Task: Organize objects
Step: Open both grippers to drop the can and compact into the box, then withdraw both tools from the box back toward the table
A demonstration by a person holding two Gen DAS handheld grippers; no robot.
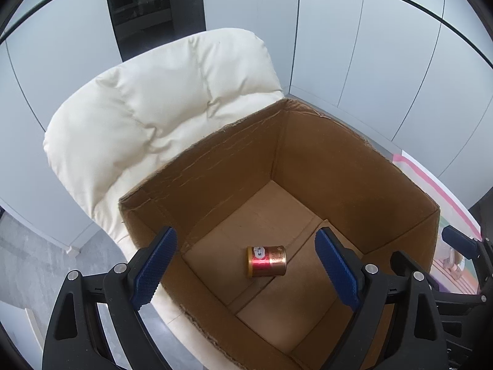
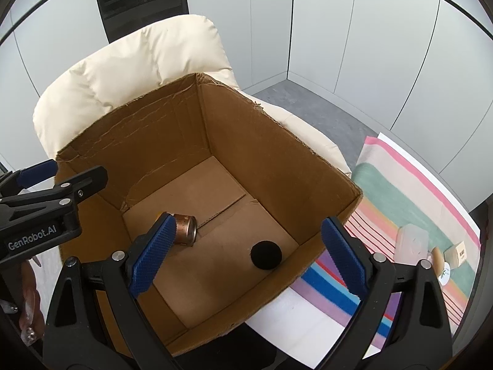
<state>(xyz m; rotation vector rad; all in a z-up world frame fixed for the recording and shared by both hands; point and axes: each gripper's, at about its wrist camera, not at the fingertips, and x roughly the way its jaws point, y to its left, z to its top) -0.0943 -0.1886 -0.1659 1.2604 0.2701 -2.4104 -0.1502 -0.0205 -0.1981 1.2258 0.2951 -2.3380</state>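
Both grippers hang over the cardboard box (image 1: 354, 166) with jaws spread wide and nothing between the ridged blue pads. My left gripper (image 1: 246, 263) looks straight down at a small copper-and-red can (image 1: 266, 261) lying on its side on the box floor, free of either pad. My right gripper (image 2: 245, 257) frames a flat black round object (image 2: 266, 254) on the same floor; in that view the can sits at 9 o'clock from it, well apart. Box walls are corrugated brown, top edges ragged. A cream padded chair (image 1: 154, 108) backs the box at 11 o'clock. At 3 o'clock, a striped cloth (image 2: 409, 191) carries a clear plastic piece (image 2: 413, 243) and a small carton (image 2: 459, 254).
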